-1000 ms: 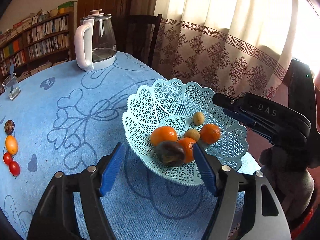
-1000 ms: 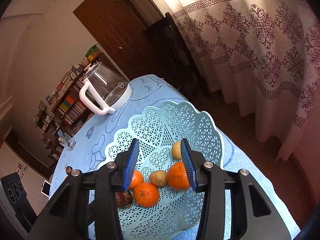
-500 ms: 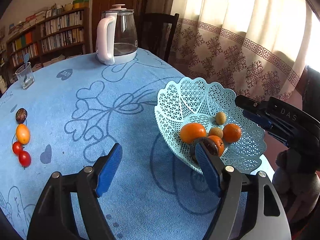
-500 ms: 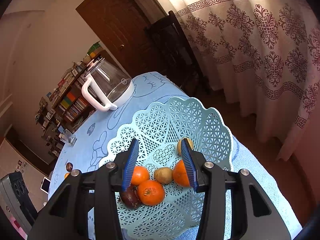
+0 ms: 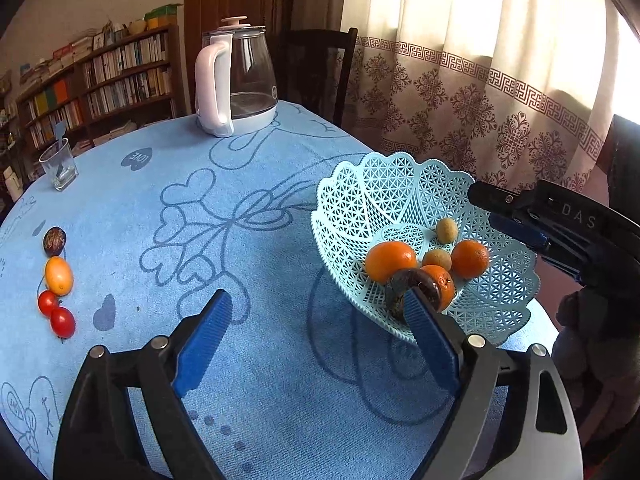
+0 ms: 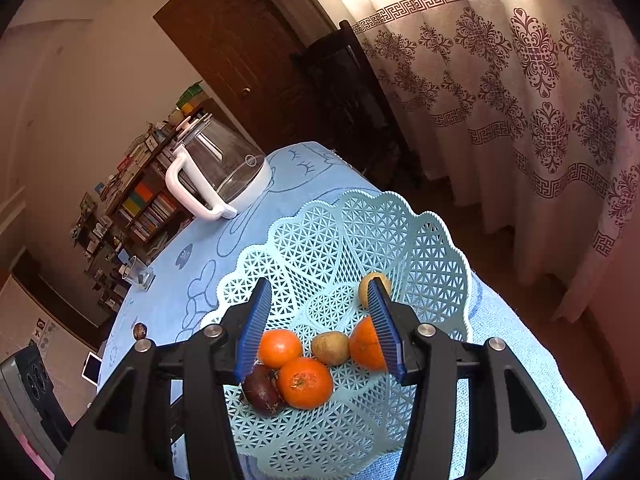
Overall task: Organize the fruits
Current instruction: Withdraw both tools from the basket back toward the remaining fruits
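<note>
The basket (image 5: 404, 184) is seen at 3 o'clock on the blue tablecloth (image 5: 248, 184), w/ three oranges (image 5: 390, 261), two small tan fruits (image 5: 446, 230) & a dark purple fruit (image 6: 262, 394) inside. Four more fruits (image 5: 59, 275) are lined up at 9 o'clock. The left gripper (image 5: 316, 312) has just been opened wide, nothing between its jaws. The right gripper (image 6: 318, 314), over the basket, has just been opened a bit; nothing is gripped. A kettle (image 5: 236, 80) is set at 12.

Dark fruit (image 5: 412, 286) partly behind left gripper's (image 5: 316, 318) blue pad; book titles on shelves (image 5: 100, 76) unreadable.
</note>
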The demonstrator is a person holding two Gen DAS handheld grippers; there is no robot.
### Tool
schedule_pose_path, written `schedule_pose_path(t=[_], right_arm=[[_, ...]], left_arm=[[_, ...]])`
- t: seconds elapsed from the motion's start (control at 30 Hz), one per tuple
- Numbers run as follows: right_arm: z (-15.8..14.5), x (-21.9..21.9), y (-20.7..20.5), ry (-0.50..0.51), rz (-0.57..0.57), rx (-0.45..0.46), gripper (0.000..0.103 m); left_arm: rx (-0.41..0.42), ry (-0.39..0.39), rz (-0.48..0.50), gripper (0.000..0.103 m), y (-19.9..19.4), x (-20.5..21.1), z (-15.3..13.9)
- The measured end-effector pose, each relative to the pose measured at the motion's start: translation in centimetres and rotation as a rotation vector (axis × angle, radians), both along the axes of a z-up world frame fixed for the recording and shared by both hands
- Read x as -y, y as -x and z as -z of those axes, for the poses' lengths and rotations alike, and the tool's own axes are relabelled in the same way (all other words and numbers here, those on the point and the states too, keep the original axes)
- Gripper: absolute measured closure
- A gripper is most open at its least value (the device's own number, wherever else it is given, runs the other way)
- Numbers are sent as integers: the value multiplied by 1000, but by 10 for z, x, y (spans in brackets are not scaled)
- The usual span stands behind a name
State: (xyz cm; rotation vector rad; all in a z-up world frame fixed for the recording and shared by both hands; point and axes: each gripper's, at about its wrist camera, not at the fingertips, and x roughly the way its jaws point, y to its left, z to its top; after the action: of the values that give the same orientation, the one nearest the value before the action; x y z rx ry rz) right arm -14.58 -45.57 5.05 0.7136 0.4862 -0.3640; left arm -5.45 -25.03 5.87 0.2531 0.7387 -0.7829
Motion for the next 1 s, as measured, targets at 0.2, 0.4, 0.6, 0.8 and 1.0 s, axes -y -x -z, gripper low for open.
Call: schedule_pose_path(t=[0.2,0.4,0.6,0.8,1.0], right_arm=[[1,-5,-2,4,-19,0,44],[1,-11,-6,15,-49,-2,44],[0,-20,-9,52,-61,-13,44],[-1,-32,-15,92,-86,-27,43],[-2,-44,-19,126,-101,-35,42]], left_arm=[[47,-23,-45,14,-2,-7,-1],[93,-49,-81,14,-3,-13,0],[123,-64,-107,14,-5,-22,0],[133,-70,-135,14,-7,-31,1],[134,-67,-159,14,-12,-41,2]])
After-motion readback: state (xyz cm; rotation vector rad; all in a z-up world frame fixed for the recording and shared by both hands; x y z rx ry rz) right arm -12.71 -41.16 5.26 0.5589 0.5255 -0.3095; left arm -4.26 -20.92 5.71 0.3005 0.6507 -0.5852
